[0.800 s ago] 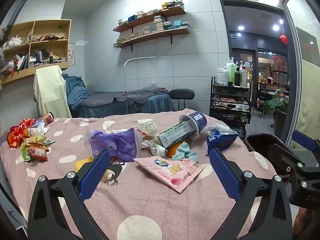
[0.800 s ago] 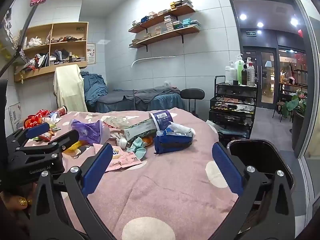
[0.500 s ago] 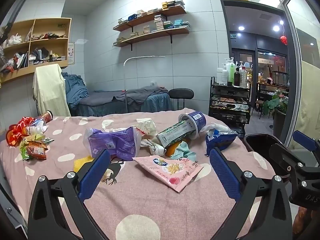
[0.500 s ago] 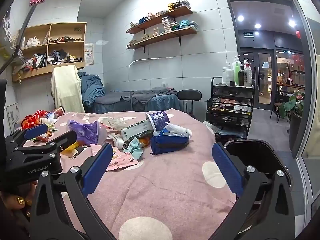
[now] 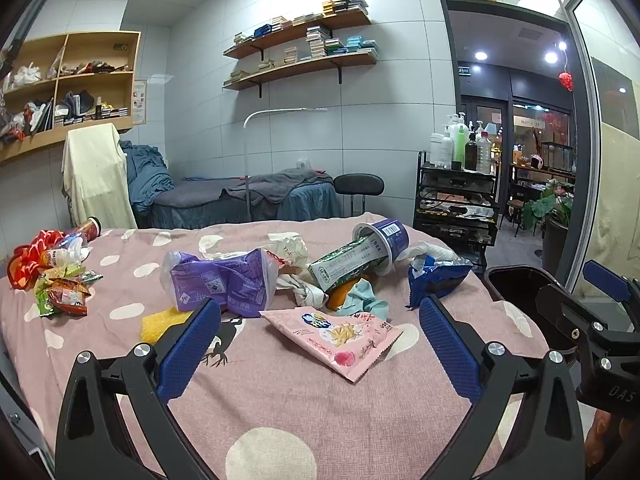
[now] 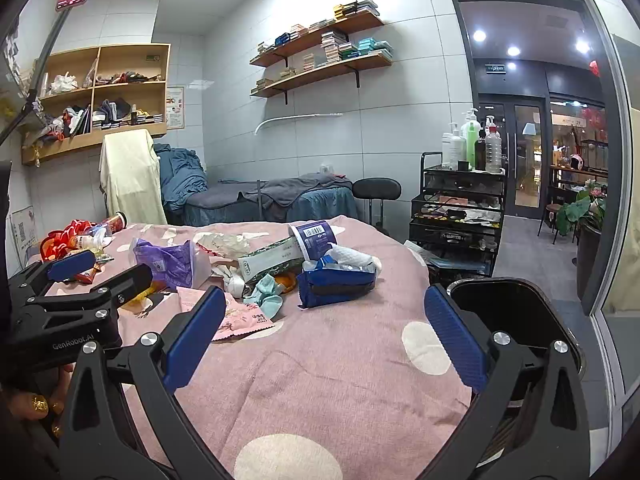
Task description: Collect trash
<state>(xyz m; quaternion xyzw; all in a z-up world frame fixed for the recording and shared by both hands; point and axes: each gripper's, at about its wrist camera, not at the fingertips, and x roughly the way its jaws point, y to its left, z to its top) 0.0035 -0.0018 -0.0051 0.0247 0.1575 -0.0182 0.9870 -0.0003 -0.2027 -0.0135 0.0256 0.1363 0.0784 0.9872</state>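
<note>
Trash lies on a pink dotted bedcover (image 5: 280,392): a pink snack bag (image 5: 340,336) (image 6: 236,316), a purple bag (image 5: 224,280) (image 6: 168,262), a blue pack (image 5: 436,276) (image 6: 336,280), a tipped blue cup (image 5: 384,236) (image 6: 314,236) with a green wrapper (image 5: 344,264) in it, crumpled tissue (image 5: 288,246) and a yellow sponge (image 5: 158,322). My left gripper (image 5: 320,336) hovers open just short of the pink bag. Nearer the bed's right edge, my right gripper (image 6: 320,332) is open and empty. A black bin (image 6: 516,312) (image 5: 520,284) stands beside the bed at right.
More wrappers and a red bag (image 5: 44,268) are heaped at the bed's far left. A black trolley with bottles (image 6: 460,208), a stool (image 6: 376,192) and a second bed (image 5: 248,200) stand behind. A hand (image 6: 32,408) holds the left gripper's handle.
Both views have shifted only slightly; the trash pile sits a touch nearer in the right wrist view. Both grippers stay open and nothing on the bed has moved.
</note>
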